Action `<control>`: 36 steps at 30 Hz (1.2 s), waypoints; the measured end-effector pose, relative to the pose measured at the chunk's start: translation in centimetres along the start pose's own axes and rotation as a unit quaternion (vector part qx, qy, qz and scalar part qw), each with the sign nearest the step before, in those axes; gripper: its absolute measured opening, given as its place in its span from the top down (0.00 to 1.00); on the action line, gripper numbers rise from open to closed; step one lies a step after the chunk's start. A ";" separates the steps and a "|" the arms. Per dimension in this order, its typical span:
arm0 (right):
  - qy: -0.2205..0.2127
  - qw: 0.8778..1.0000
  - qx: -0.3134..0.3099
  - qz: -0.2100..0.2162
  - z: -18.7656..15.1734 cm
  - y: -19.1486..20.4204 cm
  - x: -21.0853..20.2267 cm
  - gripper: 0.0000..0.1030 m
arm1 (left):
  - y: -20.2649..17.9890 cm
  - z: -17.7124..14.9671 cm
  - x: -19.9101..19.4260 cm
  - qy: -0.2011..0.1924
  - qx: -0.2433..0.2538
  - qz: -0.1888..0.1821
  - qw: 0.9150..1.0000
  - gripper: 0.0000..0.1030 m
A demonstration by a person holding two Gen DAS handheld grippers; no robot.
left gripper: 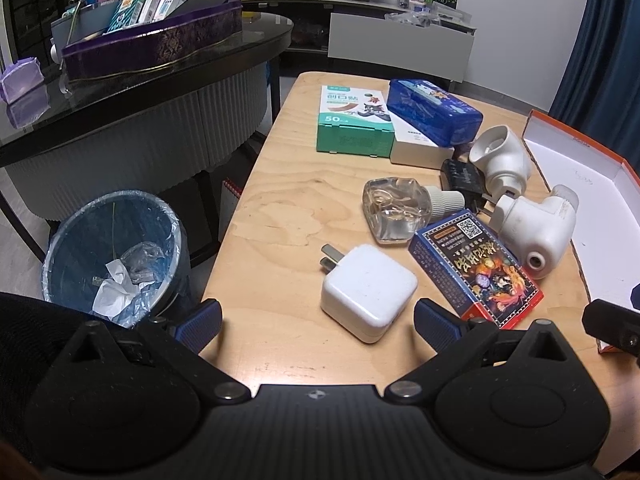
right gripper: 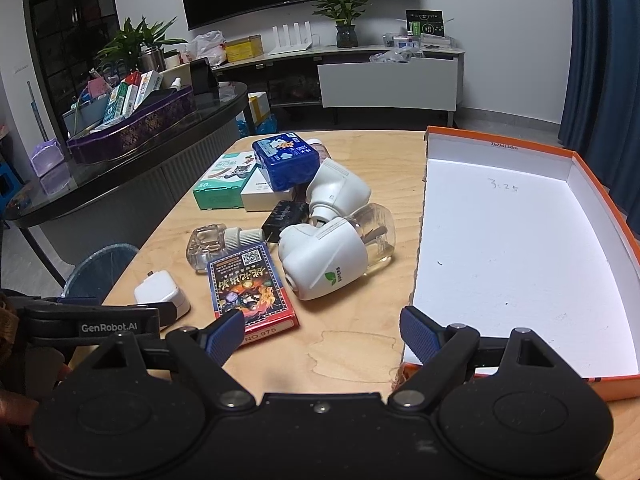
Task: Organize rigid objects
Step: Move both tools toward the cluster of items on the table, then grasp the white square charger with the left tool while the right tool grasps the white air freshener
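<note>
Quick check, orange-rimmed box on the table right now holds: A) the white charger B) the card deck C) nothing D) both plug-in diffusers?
C: the orange-rimmed box shows only its bare white floor, while the white charger, card deck and both plug-in diffusers all lie outside it on the wooden table.

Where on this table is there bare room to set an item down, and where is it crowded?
Free: the orange-rimmed white cardboard tray, and bare wood left of the clear glass bottle and white square charger. Crowded: the cluster from the green plaster box to the white plug-in diffusers.
</note>
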State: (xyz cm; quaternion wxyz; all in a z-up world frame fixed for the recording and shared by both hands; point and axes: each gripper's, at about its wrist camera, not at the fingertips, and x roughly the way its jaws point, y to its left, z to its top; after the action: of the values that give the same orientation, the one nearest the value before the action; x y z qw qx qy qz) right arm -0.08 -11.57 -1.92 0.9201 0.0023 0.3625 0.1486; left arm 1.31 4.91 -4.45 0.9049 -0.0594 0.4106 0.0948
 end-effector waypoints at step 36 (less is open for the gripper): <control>0.008 1.000 0.002 -0.005 2.1 -1.5 3.1 0.03 | -1.2 -0.4 0.2 -0.074 0.042 -0.048 0.995 0.51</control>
State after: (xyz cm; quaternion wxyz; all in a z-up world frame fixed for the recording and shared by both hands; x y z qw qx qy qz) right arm 3.85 -11.95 -2.58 0.9179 0.0016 0.3698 0.1436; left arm 1.37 3.71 -4.81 0.9381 -0.0338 0.3426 0.0377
